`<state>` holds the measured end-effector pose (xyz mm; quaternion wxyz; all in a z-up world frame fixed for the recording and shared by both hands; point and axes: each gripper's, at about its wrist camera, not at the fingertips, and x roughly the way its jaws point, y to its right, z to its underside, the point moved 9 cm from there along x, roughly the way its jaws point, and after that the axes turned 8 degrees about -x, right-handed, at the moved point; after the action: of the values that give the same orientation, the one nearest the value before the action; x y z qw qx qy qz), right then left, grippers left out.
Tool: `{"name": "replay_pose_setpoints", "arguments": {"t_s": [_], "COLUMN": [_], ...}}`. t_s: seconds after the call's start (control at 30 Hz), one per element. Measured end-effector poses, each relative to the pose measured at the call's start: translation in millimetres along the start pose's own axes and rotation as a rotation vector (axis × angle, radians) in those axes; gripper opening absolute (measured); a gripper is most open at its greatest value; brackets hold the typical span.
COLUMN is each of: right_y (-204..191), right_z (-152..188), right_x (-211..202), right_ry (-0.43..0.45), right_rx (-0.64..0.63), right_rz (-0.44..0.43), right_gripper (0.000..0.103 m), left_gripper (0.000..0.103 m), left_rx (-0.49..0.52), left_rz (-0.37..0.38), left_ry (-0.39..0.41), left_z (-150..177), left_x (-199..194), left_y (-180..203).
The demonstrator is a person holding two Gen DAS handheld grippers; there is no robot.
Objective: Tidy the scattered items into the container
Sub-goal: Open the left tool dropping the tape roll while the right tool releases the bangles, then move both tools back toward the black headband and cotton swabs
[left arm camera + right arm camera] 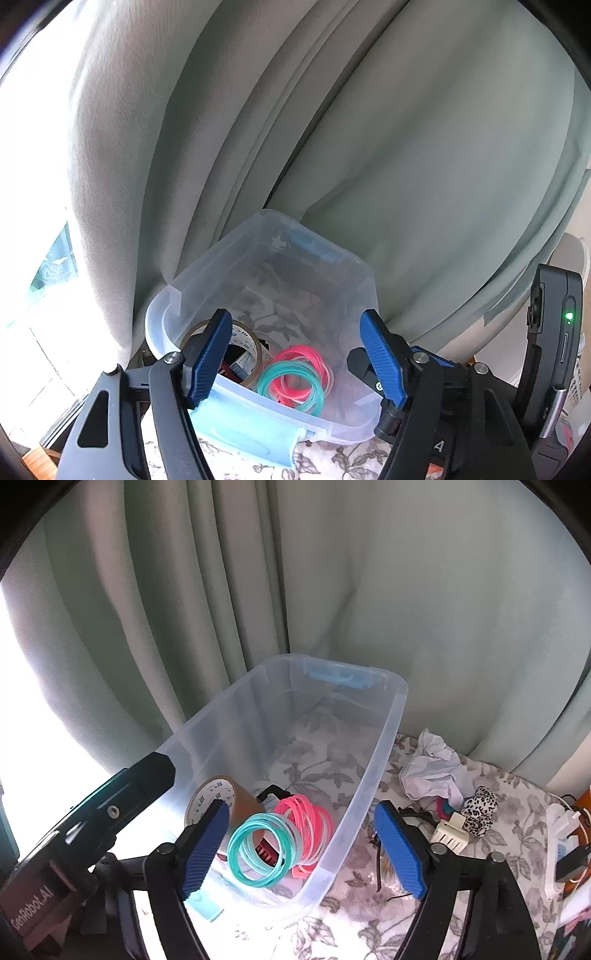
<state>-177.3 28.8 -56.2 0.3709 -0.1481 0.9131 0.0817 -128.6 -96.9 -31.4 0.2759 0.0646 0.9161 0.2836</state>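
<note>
My left gripper [295,354] hangs over the near end of the clear bin [391,716], its blue fingers [208,360] spread wide with nothing between them. My right gripper [306,849] is spread just as wide and empty — one finger over the bin's near end, the other outside its right wall, above the floral cloth [369,919] on the table. The bin stands on that cloth, its far end close to the pale green curtain [424,590]. Inside, at the near end, lie a roll of brown tape [216,797], a bunch of teal rings [258,849] and a bunch of pink rings [314,816], the two bunches touching; something dark and red sits under them, too hidden to name. A blue handle [338,675] clips the far rim. Right of the bin, still out on the cloth, are a crumpled white paper [432,764], a leopard-print scrunchie [478,810], a cream hair clip [450,834] just beside it — and a thin black item [378,867] near my right finger, too hidden to make out.
</note>
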Motion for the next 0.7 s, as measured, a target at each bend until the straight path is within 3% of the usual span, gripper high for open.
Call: {"name": "replay_pose_setpoints", "arguments": {"t_s": [0.17, 0.3, 0.7], "right_y": [1, 1, 6], "right_z": [2, 4, 9], "right_x": [-16, -30, -88], "right_ry": [0.026, 0.044, 0.113], "right_rx": [-0.002, 0.001, 0.049], "right_rz": [0.003, 0.010, 0.033], "right_gripper": [0.093, 0.103, 0.103], "left_gripper": [0.074, 0.074, 0.074], "left_rx": [0.009, 0.023, 0.127], "left_rz": [-0.004, -0.003, -0.019], "left_ry": [0.013, 0.025, 0.057], "left_z": [-1, -2, 1], "left_x": [-11, -22, -53], "left_y": [6, 13, 51]}}
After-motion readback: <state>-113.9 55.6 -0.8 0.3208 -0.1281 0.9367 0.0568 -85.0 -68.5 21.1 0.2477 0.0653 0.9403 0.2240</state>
